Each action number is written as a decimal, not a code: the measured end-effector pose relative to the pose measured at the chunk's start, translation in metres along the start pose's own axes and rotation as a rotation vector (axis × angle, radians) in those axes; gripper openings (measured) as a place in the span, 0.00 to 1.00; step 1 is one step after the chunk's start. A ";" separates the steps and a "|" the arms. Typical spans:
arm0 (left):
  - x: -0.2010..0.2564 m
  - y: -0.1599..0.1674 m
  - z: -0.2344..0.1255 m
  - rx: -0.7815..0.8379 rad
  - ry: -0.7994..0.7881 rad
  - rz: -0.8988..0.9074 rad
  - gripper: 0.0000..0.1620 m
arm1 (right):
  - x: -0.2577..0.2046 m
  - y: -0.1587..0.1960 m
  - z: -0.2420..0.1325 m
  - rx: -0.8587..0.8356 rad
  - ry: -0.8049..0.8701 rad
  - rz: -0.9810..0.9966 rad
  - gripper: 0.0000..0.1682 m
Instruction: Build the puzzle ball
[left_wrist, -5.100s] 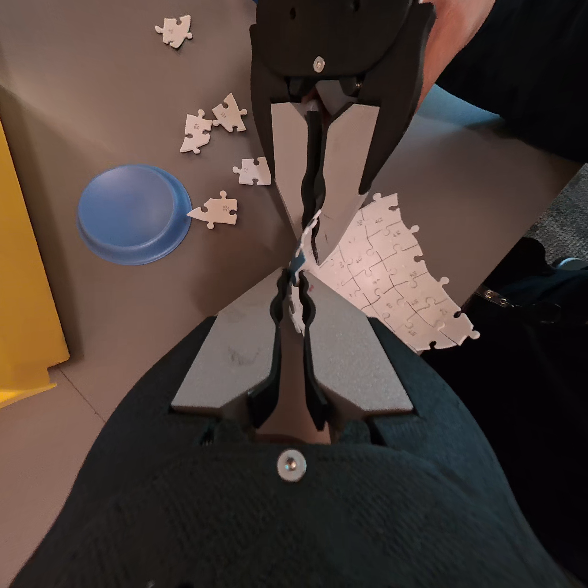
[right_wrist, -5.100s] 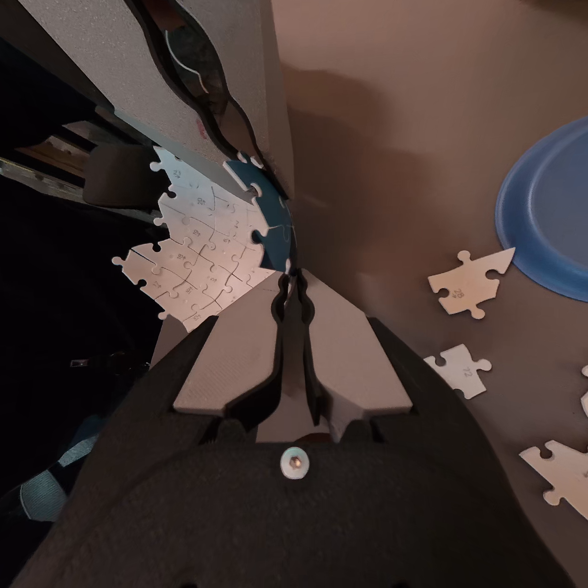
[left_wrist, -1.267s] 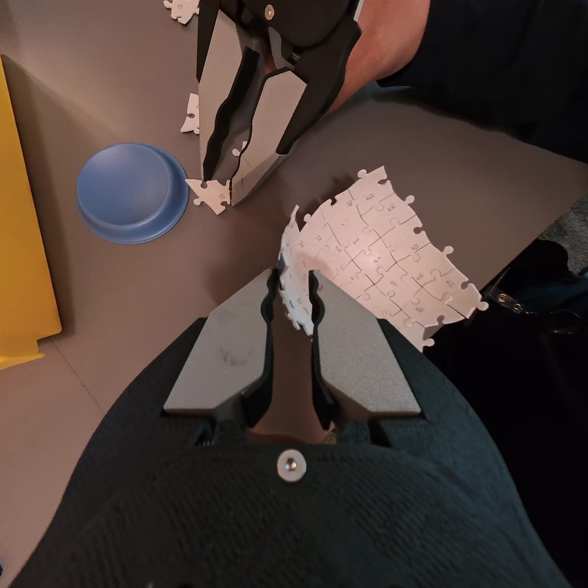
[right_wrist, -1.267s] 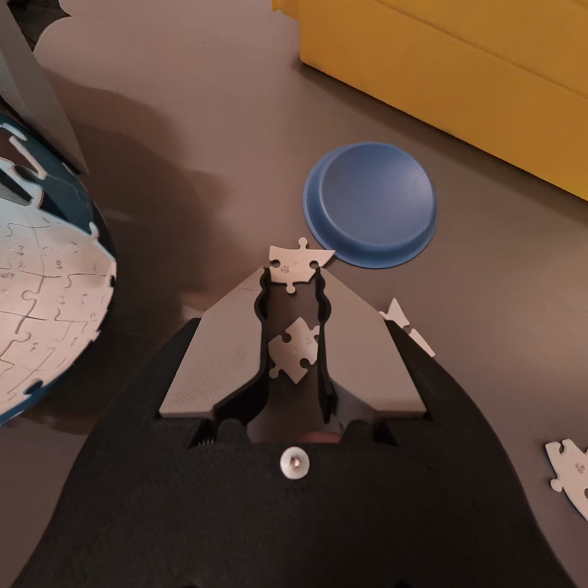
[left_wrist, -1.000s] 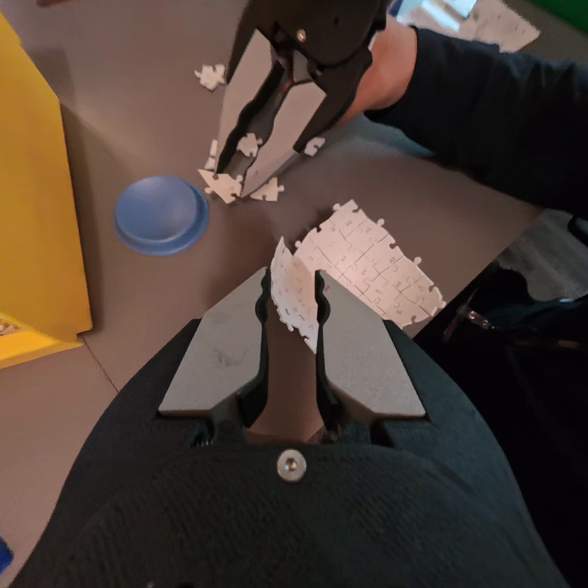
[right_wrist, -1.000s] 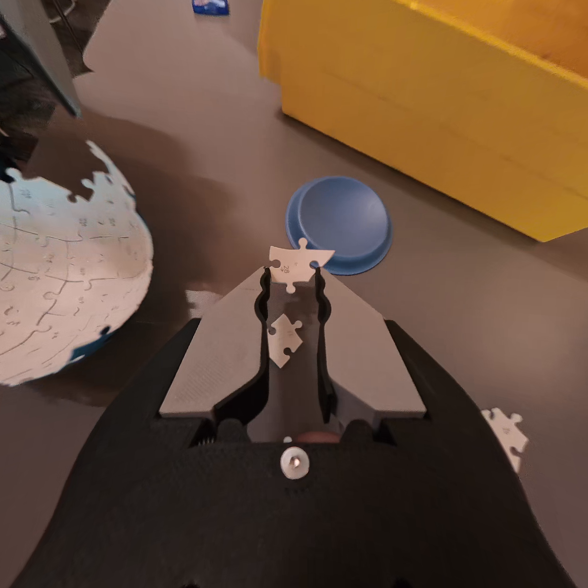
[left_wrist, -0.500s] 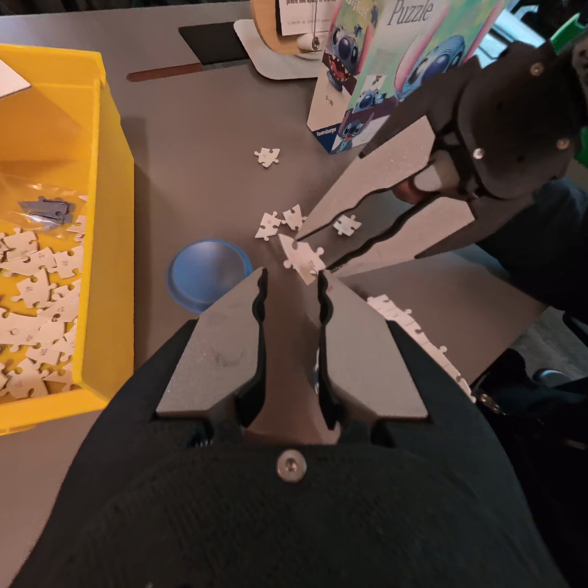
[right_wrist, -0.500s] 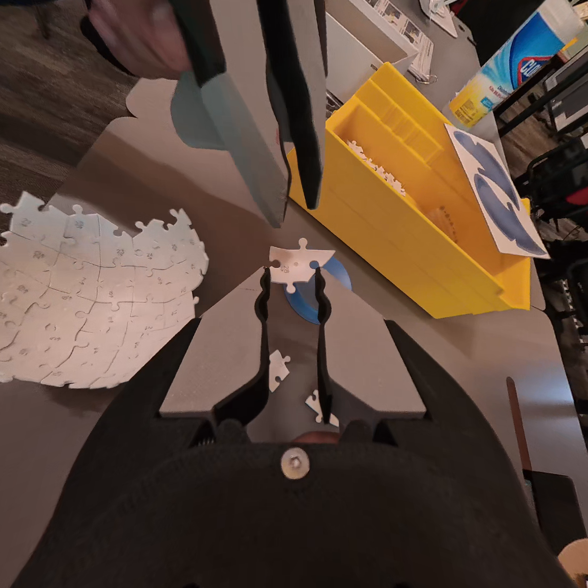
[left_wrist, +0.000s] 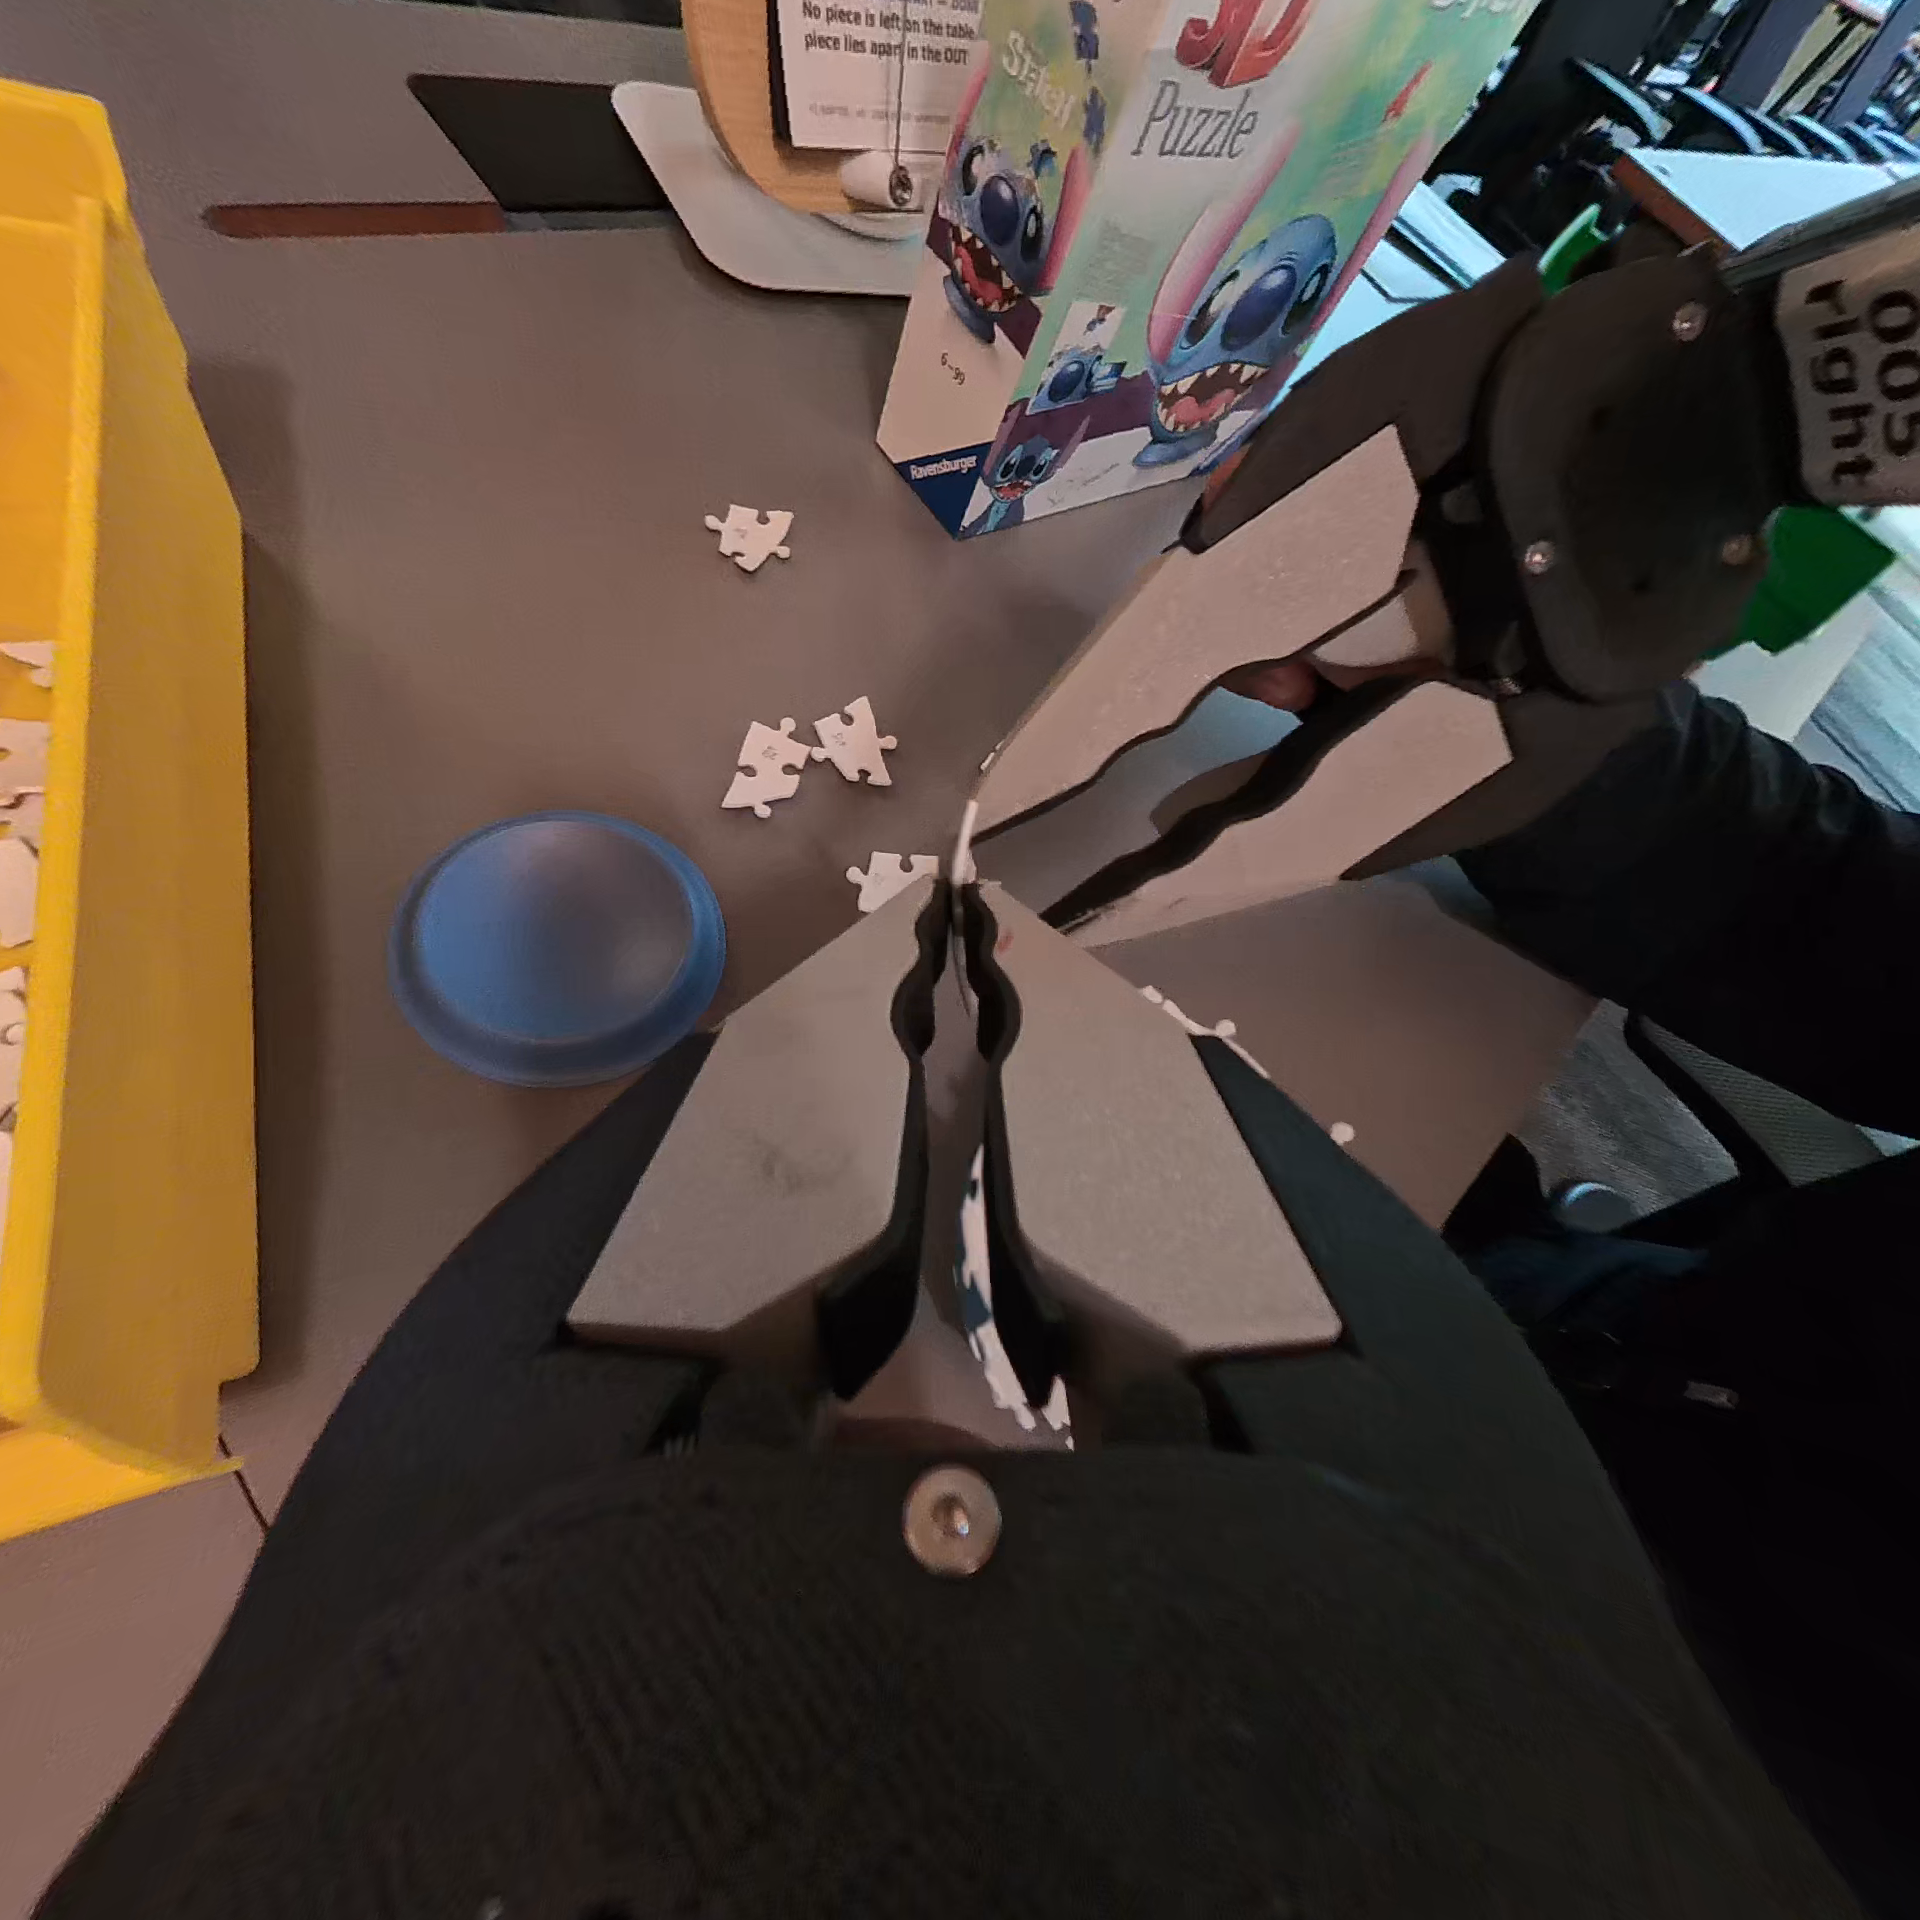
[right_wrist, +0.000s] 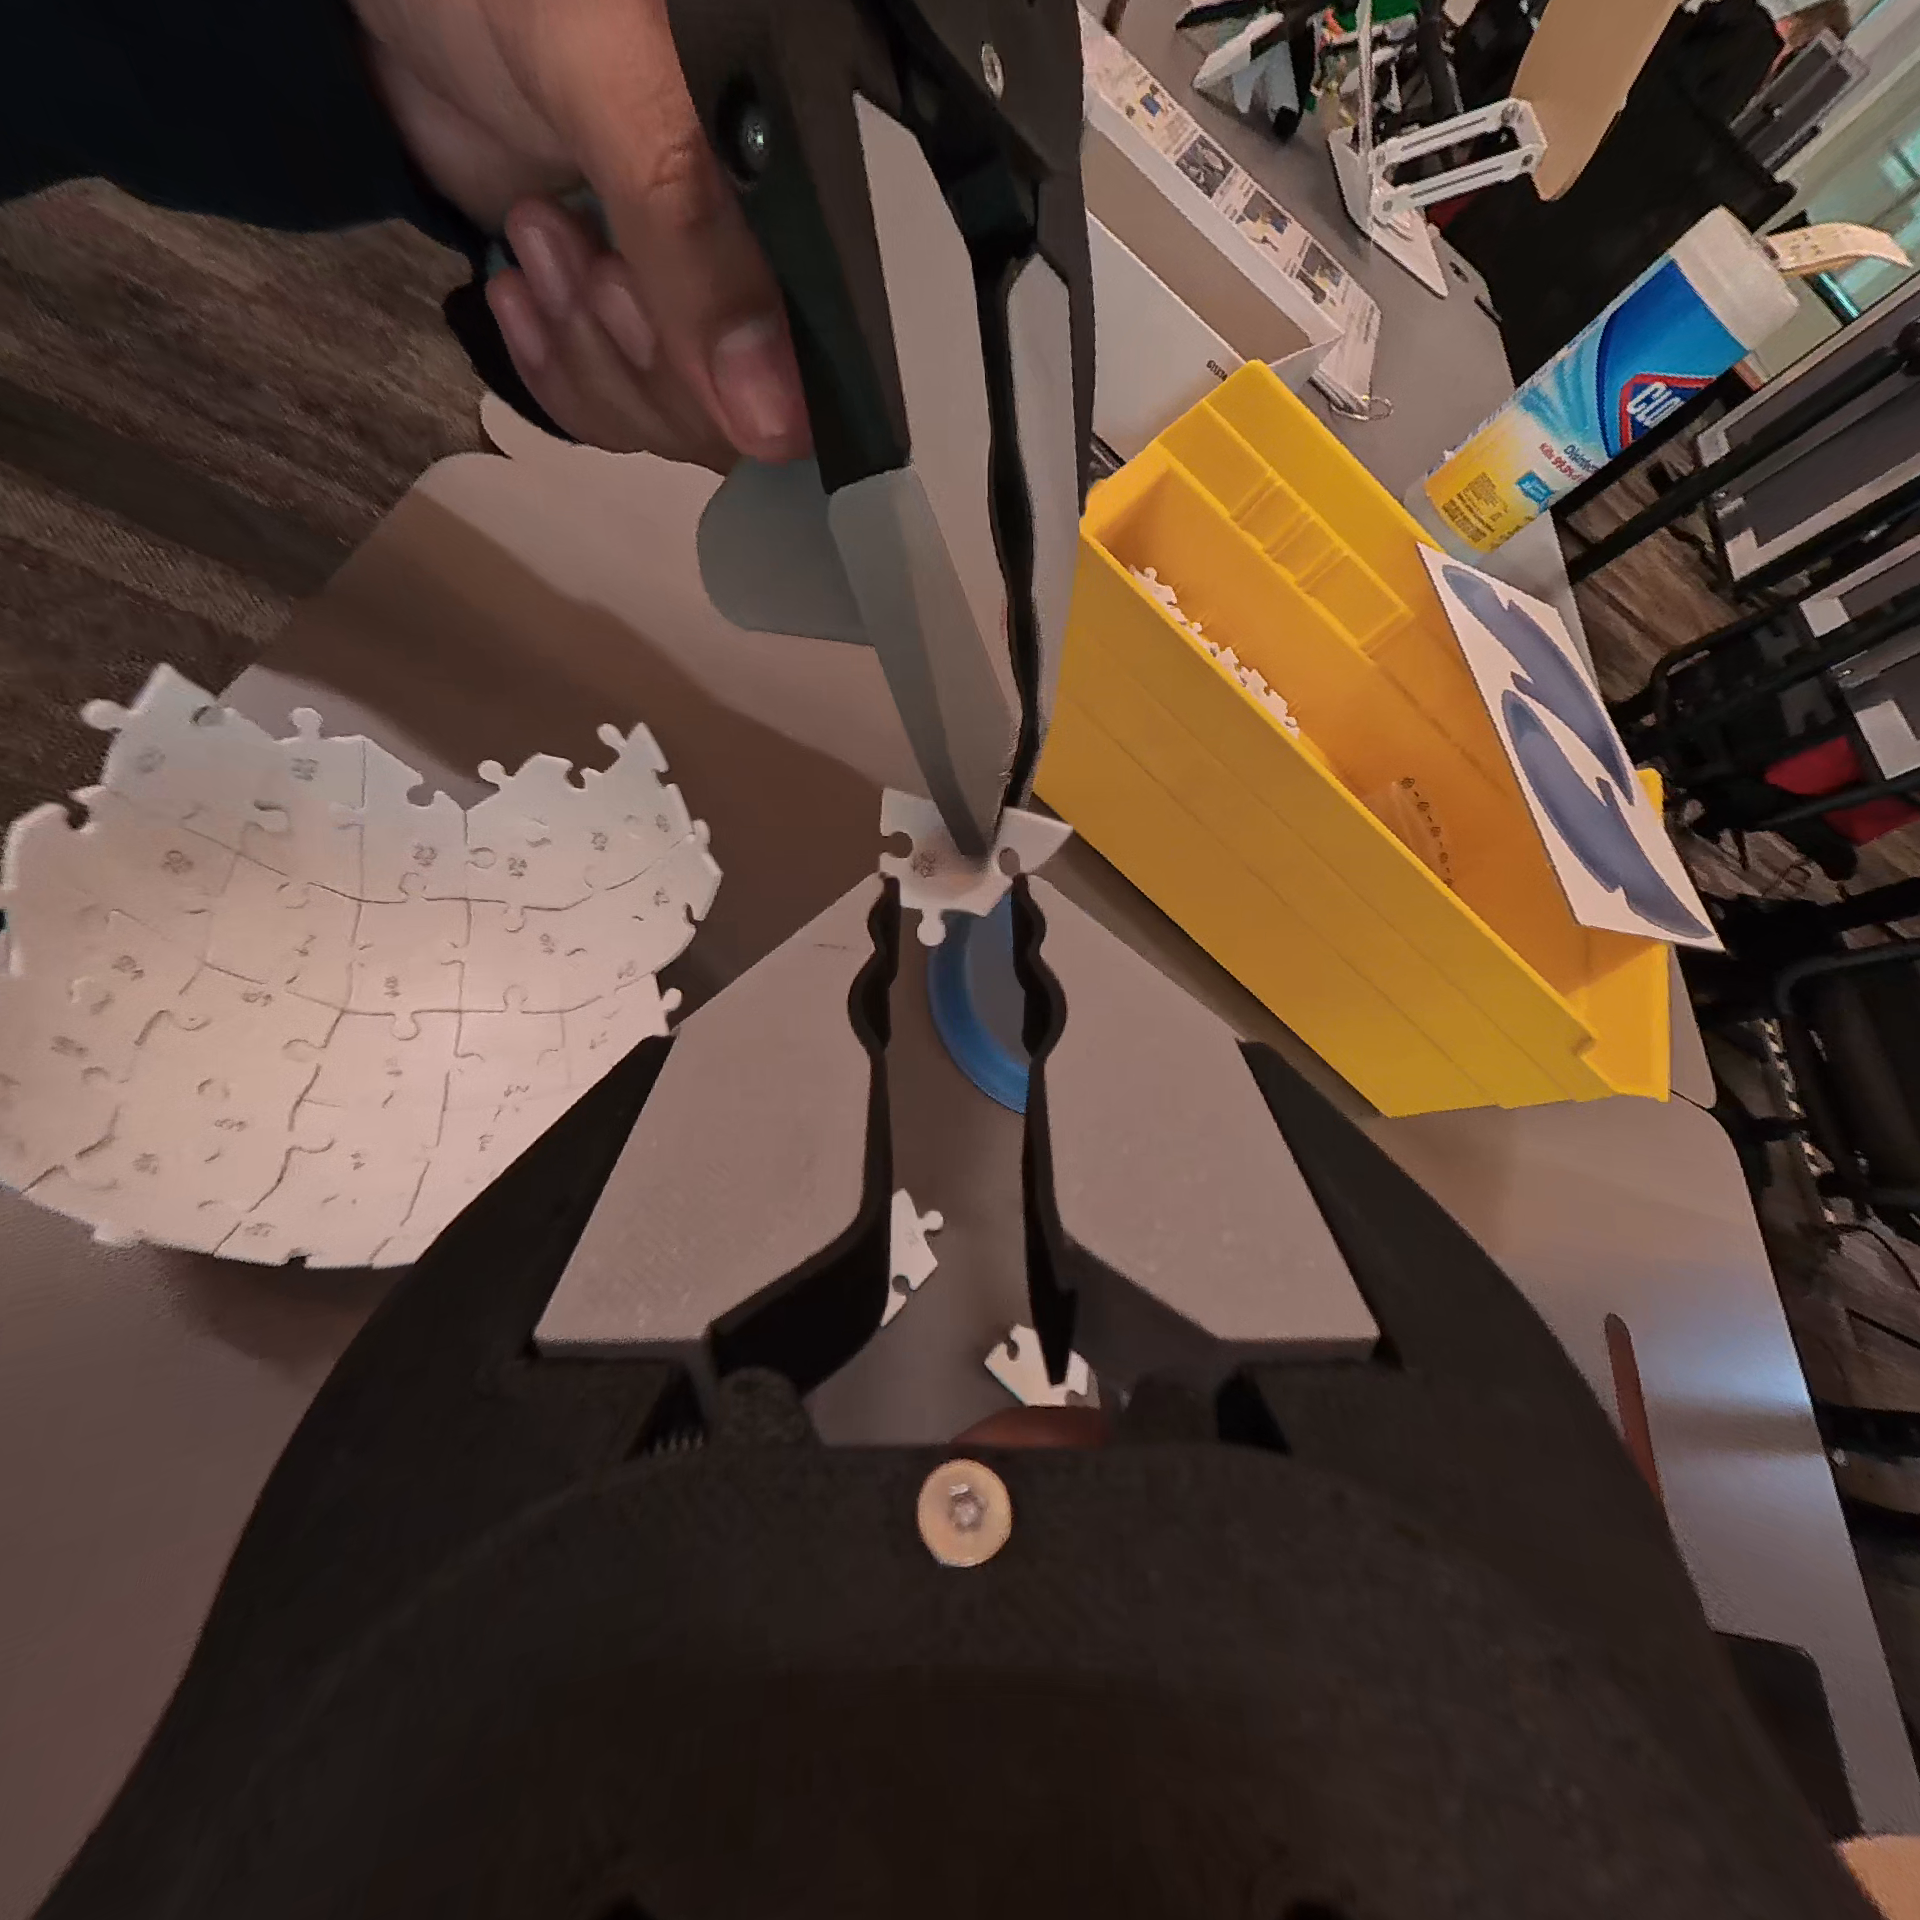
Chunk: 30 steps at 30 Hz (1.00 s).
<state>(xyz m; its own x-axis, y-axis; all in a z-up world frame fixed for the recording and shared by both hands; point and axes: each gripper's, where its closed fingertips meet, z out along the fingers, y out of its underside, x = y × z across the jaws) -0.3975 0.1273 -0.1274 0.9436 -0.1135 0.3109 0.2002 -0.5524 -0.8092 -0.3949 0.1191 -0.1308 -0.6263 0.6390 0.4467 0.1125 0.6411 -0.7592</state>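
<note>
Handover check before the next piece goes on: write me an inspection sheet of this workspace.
Surface: grey table, no spills seen.
Job's things: puzzle piece held in the air; curved assembled section lying on the table; loose pieces; blue dome; yellow bin holding more pieces.
Clutter: puzzle box standing; wipes canister beyond the bin.
Grippers: left gripper and right gripper both closed on the same puzzle piece.
Cables: nothing seen.
Surroundings: another desk behind.

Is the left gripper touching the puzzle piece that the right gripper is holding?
Touching. The right wrist view shows the left gripper with its tips closed on the piece, which the right gripper also holds.
</note>
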 end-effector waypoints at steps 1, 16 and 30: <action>-0.001 -0.001 -0.001 0.006 -0.013 0.012 0.00 | 0.000 -0.002 -0.002 0.018 -0.014 0.016 0.12; 0.028 -0.003 -0.005 0.032 0.021 0.207 0.02 | -0.009 -0.007 -0.016 0.165 -0.294 0.312 0.00; 0.024 0.016 -0.005 -0.026 -0.004 0.213 0.00 | -0.017 -0.005 -0.016 0.137 -0.352 0.350 0.00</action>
<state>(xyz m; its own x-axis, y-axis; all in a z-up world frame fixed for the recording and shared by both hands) -0.3725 0.1118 -0.1304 0.9650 -0.2265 0.1319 -0.0110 -0.5378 -0.8430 -0.3729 0.1119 -0.1271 -0.7937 0.6081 -0.0138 0.2746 0.3380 -0.9002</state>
